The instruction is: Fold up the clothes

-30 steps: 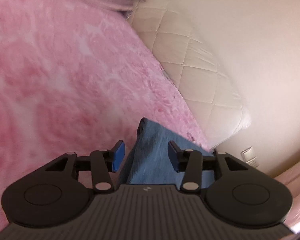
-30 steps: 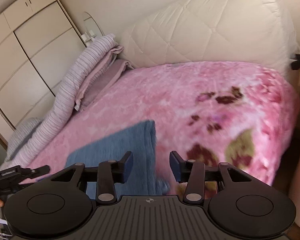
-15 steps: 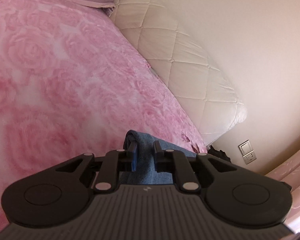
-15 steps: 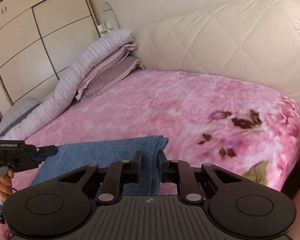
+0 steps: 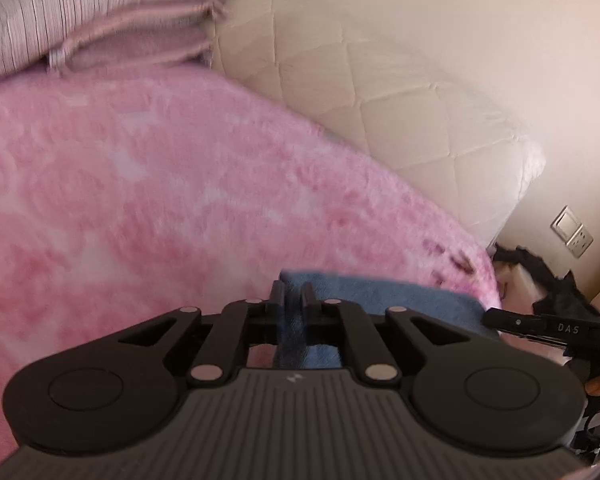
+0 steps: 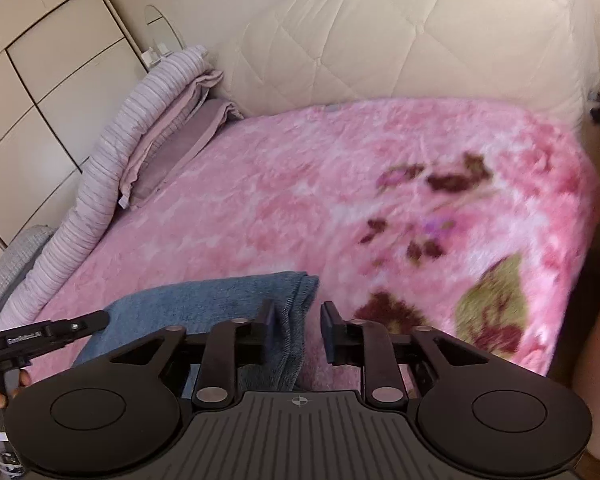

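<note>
A folded blue cloth (image 6: pixel 204 308) lies on a pink blanket (image 6: pixel 300 200), its corner pinched between the nearly closed fingers of the left gripper (image 5: pixel 293 300), while only the right view shows the right gripper (image 6: pixel 298 320) parted, cloth edge beside its left finger.

Item count, both views combined:

- Blue cloth (image 6: pixel 204 300): one, folded.
- Pink floral blanket (image 6: pixel 340 184): one, covering the bed.
- Folded bedding pile (image 6: pixel 148 128) at the bed's far side: one pile; layer count cannot be determined.
- Grey pillow (image 6: pixel 16 256): one.
- Quilted headboard (image 6: pixel 400 32): one.
- Wall socket plate (image 5: pixel 573 232): one.
- Grippers: two, left gripper (image 5: pixel 293 296) and right gripper (image 6: pixel 298 320), two fingers each.
</note>
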The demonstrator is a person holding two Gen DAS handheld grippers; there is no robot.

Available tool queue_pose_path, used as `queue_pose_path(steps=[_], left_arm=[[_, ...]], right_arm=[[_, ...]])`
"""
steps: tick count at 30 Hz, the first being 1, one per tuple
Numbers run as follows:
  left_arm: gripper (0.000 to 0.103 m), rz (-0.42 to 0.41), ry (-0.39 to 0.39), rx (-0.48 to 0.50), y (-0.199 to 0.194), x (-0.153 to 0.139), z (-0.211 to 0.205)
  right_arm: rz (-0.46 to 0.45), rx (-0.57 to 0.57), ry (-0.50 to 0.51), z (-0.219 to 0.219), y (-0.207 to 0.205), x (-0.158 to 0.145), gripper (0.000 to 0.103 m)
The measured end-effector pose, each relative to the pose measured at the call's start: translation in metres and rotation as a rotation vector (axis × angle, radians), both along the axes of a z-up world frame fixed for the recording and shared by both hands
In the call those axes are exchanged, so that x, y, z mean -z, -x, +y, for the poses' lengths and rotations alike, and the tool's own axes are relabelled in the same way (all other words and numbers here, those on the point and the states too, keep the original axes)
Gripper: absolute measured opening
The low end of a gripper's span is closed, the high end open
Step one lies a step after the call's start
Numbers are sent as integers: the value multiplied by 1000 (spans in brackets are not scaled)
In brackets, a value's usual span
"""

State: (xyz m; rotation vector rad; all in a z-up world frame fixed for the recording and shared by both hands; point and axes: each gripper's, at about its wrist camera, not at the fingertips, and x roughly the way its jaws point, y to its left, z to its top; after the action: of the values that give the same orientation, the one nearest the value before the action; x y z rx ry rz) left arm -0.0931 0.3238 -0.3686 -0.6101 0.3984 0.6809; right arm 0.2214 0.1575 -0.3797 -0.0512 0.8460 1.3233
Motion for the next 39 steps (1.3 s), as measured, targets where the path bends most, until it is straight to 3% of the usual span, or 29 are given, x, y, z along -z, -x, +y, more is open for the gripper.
queue_pose_path(steps=[3, 5, 8, 12, 16, 21, 29, 33, 36, 39], left_arm=[[5, -35, -46, 18, -1, -22, -10], [7, 13, -70, 74, -20, -20, -15], [8, 110, -75, 126, -51, -2, -13], [12, 204, -102, 121, -75, 34, -2], [12, 187, -38, 89, -81, 51, 15], [12, 252, -115, 93, -87, 36, 0], [10, 121, -161, 111, -24, -14, -63], [9, 161, -138, 128, -21, 8, -90], [9, 213, -127, 113, -28, 30, -99], [9, 240, -117, 93, -37, 29, -99]], right_arm=[[-158, 6, -47, -4, 19, -27, 23], [-248, -43, -57, 2, 36, -35, 23], [-311, -105, -16, 22, 53, -23, 23], [-366, -137, 90, 45, 57, 16, 23], [-324, -129, 110, 50, 47, 32, 23], [-255, -108, 107, 50, 36, 32, 23], [-180, -38, -96, -24, 49, -24, 23], [-277, -75, -72, -39, 81, -16, 23], [-378, -71, -10, -39, 99, 8, 23], [-363, -62, -3, -46, 99, 9, 23]])
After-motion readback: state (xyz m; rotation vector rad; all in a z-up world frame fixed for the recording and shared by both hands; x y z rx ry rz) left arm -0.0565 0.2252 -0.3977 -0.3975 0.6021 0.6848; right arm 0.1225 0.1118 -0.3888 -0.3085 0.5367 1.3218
